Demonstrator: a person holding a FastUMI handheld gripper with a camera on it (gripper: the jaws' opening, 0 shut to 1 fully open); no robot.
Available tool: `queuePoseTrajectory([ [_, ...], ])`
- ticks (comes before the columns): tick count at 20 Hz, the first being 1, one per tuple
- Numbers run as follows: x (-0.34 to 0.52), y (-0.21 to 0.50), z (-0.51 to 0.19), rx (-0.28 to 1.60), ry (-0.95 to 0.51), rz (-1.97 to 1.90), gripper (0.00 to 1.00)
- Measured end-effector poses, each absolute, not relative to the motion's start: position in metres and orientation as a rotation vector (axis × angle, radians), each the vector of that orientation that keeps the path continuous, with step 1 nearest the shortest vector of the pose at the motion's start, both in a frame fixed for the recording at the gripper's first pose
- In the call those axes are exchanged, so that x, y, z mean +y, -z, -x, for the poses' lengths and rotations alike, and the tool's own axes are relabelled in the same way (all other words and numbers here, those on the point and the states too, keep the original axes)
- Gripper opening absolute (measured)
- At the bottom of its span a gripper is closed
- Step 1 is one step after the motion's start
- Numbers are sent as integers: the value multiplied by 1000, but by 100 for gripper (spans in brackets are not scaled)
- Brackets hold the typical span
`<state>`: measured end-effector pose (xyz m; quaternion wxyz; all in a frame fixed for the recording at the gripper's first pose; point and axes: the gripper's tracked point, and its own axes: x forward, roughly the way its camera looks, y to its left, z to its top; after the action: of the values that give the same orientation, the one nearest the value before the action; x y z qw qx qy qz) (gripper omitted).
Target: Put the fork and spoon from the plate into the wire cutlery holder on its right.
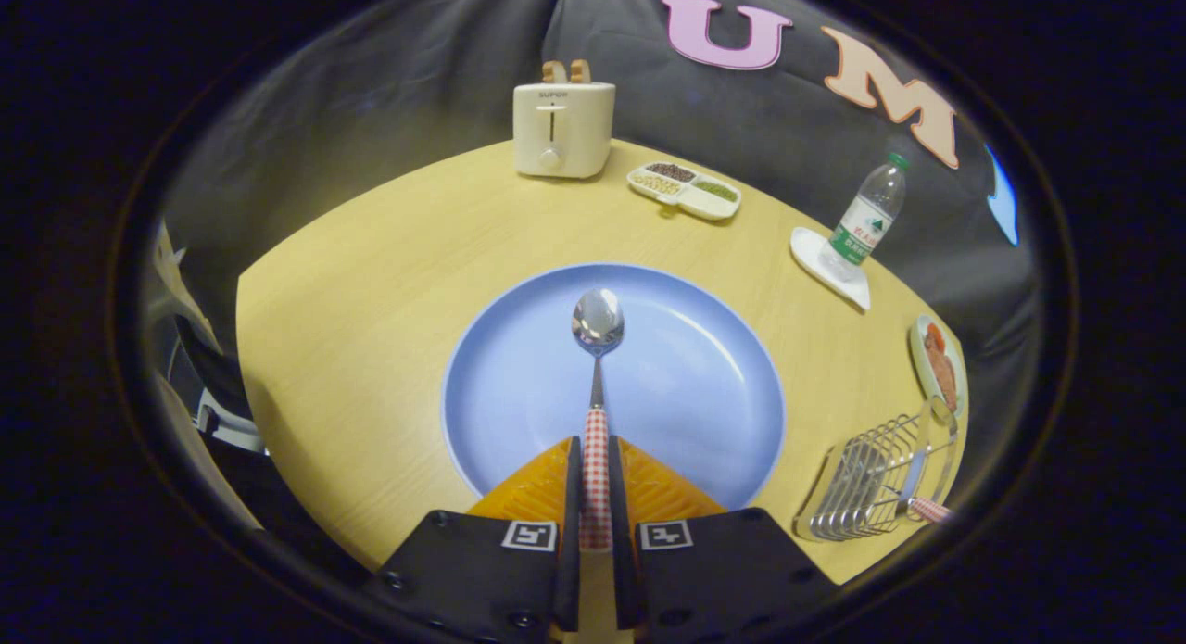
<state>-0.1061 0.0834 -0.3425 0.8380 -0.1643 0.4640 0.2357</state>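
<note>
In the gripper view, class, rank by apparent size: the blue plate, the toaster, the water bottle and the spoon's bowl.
1. Blue plate
2. Toaster
3. Water bottle
4. Spoon bowl

The toaster and bottle sit farther away, so true sizes stay unsure. The gripper clamps the spoon's handle.

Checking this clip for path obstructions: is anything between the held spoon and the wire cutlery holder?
Nothing visible blocks it. The claw is shut on the spoon by its checkered handle, over the blue plate. The wire cutlery holder stands to the right with bare table between; the fork already lies in it.
</note>
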Motion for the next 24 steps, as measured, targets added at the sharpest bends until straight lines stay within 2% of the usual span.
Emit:
queuePoseTrajectory([
  [3,87,345,110,1008,-537,345,12],
  [9,87,323,100,986,-555,382,12],
  [18,76,254,65,940,-563,294,12],
  [24,45,218,44,946,-533,293,12],
])
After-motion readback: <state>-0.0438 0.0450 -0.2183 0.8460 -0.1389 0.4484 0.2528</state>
